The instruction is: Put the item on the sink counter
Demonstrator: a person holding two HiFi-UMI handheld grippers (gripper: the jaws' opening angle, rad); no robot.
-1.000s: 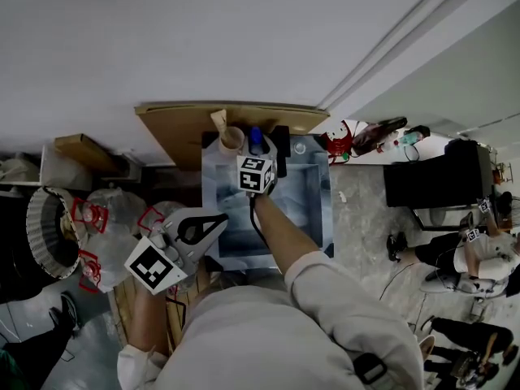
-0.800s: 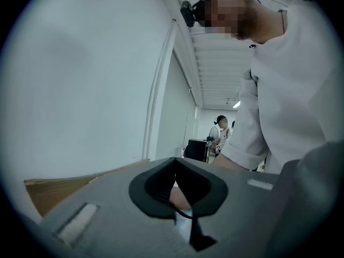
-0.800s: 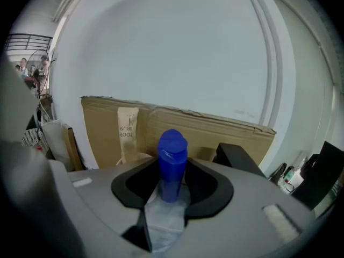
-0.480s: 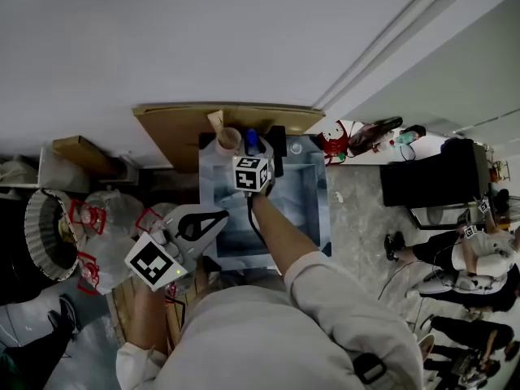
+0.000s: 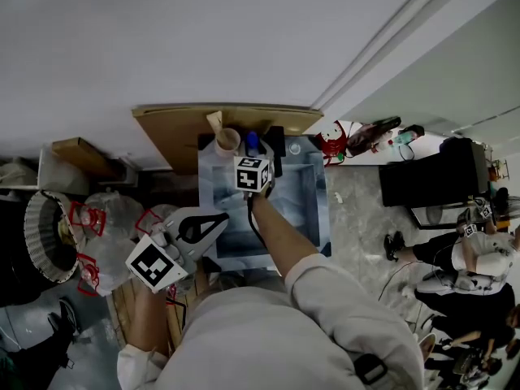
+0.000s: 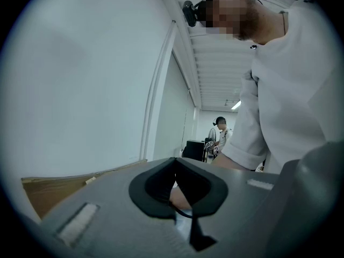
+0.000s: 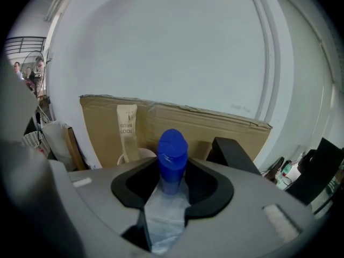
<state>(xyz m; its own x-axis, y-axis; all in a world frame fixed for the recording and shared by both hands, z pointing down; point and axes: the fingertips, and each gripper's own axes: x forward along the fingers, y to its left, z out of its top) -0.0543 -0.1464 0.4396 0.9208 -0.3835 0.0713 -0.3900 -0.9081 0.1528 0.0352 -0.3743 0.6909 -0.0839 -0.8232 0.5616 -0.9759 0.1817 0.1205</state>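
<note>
Right gripper (image 7: 171,183) fingers (image 7: 213,193) pinch the blue-capped bottle (image 7: 172,155), cap poking beyond the fingertips, toothbrush cup (image 7: 138,153) just left; left gripper (image 5: 197,228), fingers pressed together, waits farther off.

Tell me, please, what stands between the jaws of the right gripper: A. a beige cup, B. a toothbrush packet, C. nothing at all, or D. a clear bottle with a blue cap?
D: the right gripper view shows the right gripper closed on the blue-capped bottle, while the toothbrush packet stands farther back, in front of the cardboard.
</note>
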